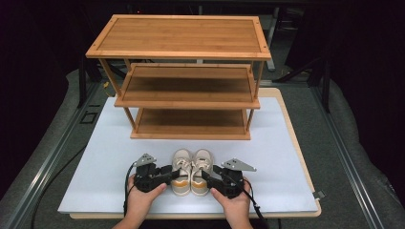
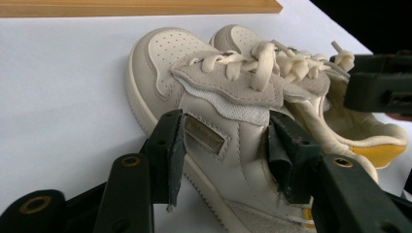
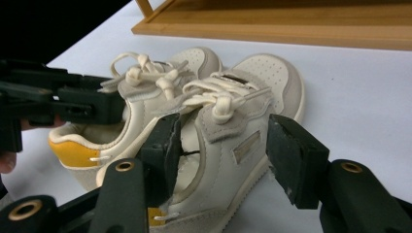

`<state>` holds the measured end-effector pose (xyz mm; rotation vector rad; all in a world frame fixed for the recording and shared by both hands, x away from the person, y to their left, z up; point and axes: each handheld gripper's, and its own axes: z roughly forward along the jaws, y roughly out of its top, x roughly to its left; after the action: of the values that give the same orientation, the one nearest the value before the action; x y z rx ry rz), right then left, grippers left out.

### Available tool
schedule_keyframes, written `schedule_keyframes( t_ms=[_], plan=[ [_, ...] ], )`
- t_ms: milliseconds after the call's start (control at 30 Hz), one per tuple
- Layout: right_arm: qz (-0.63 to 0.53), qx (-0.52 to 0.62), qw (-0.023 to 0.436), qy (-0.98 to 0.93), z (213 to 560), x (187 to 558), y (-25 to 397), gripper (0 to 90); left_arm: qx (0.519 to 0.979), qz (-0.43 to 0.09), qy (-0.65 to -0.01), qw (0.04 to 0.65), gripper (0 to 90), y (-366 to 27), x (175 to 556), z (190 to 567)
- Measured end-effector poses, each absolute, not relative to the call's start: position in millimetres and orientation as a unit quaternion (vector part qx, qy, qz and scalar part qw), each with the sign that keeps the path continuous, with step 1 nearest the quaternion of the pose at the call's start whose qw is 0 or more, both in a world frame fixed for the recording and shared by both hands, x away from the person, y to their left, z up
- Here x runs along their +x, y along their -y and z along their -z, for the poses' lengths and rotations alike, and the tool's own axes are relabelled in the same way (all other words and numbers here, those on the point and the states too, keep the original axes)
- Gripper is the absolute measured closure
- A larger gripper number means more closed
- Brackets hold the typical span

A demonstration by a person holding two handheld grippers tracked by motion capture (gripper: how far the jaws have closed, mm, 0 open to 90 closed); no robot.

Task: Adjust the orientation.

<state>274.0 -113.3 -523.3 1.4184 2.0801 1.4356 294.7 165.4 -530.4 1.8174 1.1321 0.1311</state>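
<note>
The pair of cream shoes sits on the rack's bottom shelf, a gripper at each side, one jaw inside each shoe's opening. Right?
Not quite. The shoes stand on the white table, in front of the wooden rack, not on its bottom shelf; the high view shows it. The left gripper and right gripper do flank the pair, one jaw inside each opening.

Count: two cream sneakers, a left sneaker (image 1: 181, 171) and a right sneaker (image 1: 200, 171), side by side between the grippers. Two hand-held grippers: left gripper (image 1: 165, 175), right gripper (image 1: 206, 175), one per hand. Two hands: left hand (image 1: 142, 198), right hand (image 1: 234, 202). One bamboo shoe rack (image 1: 188, 71) beyond the grippers, three shelves. One white mat (image 1: 95, 162).
</note>
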Motion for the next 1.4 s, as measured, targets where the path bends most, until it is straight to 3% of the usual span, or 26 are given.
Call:
schedule_keyframes(
  t_ms=[300, 867, 1400],
  plan=[
    [-0.494, 0.483, 0.117, -0.713, 521, 270, 114, 46.6, 0.733, -0.061, -0.473, 0.485, 49.2, -170, 291, 528],
    [-0.499, 0.496, 0.135, -0.698, 523, 264, 108, 58.6, 0.721, -0.081, -0.478, 0.495, 53.5, -167, 282, 529],
    [-0.504, 0.536, 0.136, -0.664, 532, 261, 103, 56.0, 0.693, -0.086, -0.509, 0.503, 53.5, -159, 278, 537]
  ],
)
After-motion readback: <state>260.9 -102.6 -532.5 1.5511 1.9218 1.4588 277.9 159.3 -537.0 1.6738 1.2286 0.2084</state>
